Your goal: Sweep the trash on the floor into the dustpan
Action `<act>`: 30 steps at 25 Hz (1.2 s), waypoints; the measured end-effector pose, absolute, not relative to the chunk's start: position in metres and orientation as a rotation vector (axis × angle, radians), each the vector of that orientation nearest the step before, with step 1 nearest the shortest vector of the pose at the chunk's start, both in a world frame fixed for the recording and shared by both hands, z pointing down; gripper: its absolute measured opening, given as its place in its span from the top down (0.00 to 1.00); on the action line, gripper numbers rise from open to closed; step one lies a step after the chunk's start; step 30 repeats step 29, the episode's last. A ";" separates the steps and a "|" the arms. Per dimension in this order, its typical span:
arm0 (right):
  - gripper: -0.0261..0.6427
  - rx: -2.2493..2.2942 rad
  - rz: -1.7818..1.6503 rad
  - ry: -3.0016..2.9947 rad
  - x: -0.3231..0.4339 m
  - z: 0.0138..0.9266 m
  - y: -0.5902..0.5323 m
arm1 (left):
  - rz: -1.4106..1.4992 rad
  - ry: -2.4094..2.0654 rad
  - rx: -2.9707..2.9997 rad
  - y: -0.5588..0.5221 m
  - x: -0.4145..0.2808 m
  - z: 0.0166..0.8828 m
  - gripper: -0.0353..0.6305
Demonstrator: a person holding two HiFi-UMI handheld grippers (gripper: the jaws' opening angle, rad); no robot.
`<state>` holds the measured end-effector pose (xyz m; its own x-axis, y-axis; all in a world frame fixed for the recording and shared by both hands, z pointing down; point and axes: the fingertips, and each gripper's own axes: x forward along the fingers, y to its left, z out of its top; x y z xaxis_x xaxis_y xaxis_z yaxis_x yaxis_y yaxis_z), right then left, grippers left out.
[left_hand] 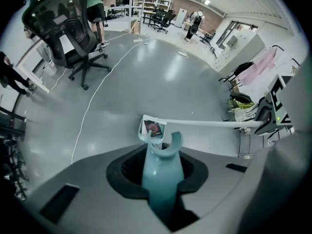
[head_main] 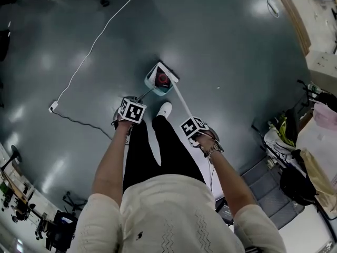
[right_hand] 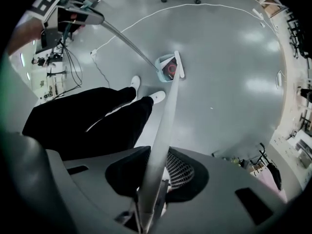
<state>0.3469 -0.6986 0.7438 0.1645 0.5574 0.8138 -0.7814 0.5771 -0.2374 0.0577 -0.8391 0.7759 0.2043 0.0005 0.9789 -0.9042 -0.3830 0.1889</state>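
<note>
A teal dustpan (head_main: 159,81) stands on the grey floor ahead of my feet, with a red and black piece of trash (head_main: 163,79) inside it. Its teal handle (left_hand: 161,177) runs up into my left gripper (left_hand: 158,179), which is shut on it. A white broom (head_main: 179,95) has its head (right_hand: 179,65) resting at the dustpan's mouth. My right gripper (right_hand: 151,191) is shut on the white broom handle (right_hand: 161,135). In the right gripper view the dustpan (right_hand: 167,69) and its trash show just left of the broom head.
A white cable (head_main: 100,36) and a darker cable (head_main: 79,121) trail over the floor to the left. An office chair (left_hand: 73,33) stands far left. Bags, a rack and clutter (head_main: 300,152) crowd the right side. My white shoe (head_main: 164,109) is just behind the dustpan.
</note>
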 end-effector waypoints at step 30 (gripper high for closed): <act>0.82 0.394 1.092 -0.937 0.274 0.734 -0.670 | 1.329 -0.838 1.660 -0.835 0.037 0.778 0.81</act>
